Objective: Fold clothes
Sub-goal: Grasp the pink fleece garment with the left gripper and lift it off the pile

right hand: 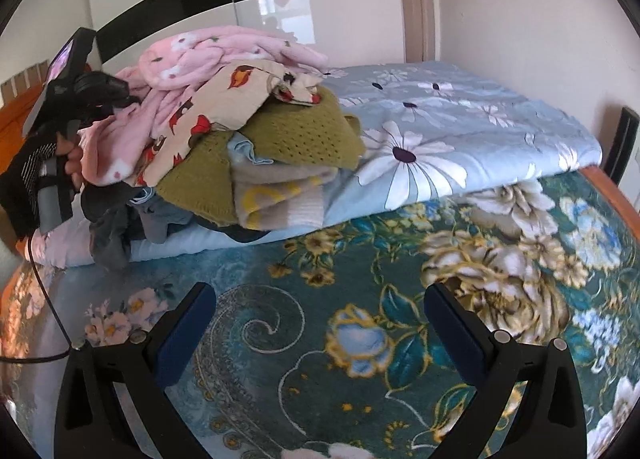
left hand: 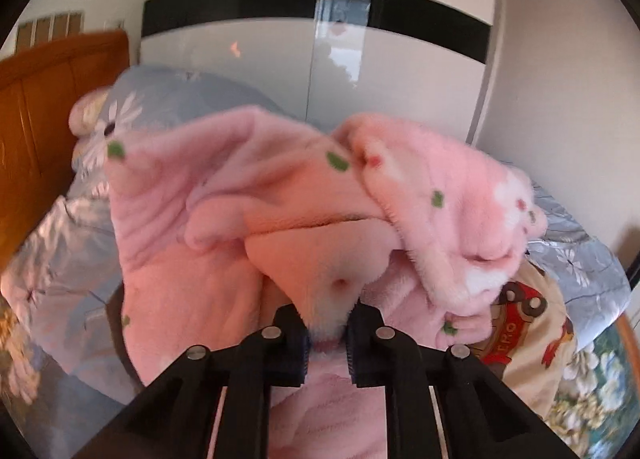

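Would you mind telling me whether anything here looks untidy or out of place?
Yes: the clothes pile sits heaped and unfolded on the bed, garments crumpled over one another. The left gripper pinches the pink fleece garment, which hangs bunched.

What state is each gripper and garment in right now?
left gripper: shut on the pink fleece garment.
right gripper: open, holding nothing, over the teal floral bedspread.
pink fleece garment: unfolded, bunched, on top of the pile.
cartoon-print garment: crumpled in the pile.
olive knit sweater: unfolded in the pile.
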Demonstrator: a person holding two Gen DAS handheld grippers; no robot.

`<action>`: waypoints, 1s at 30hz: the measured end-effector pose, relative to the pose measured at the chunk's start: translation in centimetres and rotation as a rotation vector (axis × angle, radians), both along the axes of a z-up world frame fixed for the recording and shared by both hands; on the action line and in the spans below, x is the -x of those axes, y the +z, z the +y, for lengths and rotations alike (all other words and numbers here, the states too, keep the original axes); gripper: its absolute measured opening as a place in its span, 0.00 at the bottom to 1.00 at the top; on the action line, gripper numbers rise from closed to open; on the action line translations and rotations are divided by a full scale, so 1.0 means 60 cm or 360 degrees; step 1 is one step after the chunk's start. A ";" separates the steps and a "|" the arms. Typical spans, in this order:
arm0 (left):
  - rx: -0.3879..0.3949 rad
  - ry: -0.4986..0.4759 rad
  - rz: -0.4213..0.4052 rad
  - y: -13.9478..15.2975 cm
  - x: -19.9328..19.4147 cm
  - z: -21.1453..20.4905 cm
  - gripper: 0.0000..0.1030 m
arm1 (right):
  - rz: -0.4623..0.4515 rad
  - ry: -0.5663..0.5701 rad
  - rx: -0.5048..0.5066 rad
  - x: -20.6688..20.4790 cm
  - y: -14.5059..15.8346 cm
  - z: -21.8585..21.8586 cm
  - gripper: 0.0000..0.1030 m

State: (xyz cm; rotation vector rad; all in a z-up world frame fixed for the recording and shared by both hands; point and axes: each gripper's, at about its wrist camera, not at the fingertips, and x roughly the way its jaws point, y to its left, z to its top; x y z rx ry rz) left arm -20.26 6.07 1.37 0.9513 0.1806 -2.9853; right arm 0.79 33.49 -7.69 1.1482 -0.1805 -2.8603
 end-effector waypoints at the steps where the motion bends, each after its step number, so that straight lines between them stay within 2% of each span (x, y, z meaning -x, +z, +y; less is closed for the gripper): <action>1: 0.0019 -0.0013 0.0038 0.008 -0.012 0.001 0.11 | 0.0003 0.0004 0.0016 -0.003 0.001 0.000 1.00; 5: 0.0031 -0.0092 0.0202 0.053 -0.073 -0.007 0.10 | 0.0024 0.0029 0.0035 -0.024 0.012 -0.007 1.00; 8: -0.0004 -0.0207 0.0385 0.117 -0.148 -0.027 0.10 | 0.0038 0.0038 0.0049 -0.042 0.023 -0.012 1.00; 12: -0.0064 -0.0379 0.0633 0.212 -0.282 -0.067 0.10 | 0.0057 0.0035 0.0117 -0.067 0.035 -0.016 1.00; 15: -0.0040 -0.0523 0.0700 0.262 -0.365 -0.086 0.10 | 0.0065 0.0031 0.0173 -0.085 0.041 -0.022 1.00; 17: -0.0098 -0.0591 0.0687 0.271 -0.405 -0.102 0.10 | 0.0070 0.0028 0.0211 -0.097 0.045 -0.026 1.00; 19: -0.0167 -0.0691 0.0684 0.268 -0.455 -0.123 0.10 | 0.0075 0.0034 0.0244 -0.112 0.047 -0.032 1.00; 23: -0.0089 -0.0874 0.0682 0.222 -0.557 -0.130 0.10 | 0.0085 0.0047 0.0244 -0.138 0.049 -0.041 1.00; 26: -0.0157 -0.0985 0.0550 0.162 -0.617 -0.145 0.10 | 0.0061 0.0034 0.0246 -0.154 0.038 -0.034 1.00; 30: -0.0198 -0.1039 0.0410 0.068 -0.696 -0.150 0.10 | 0.0010 -0.0010 0.0260 -0.162 0.017 -0.017 1.00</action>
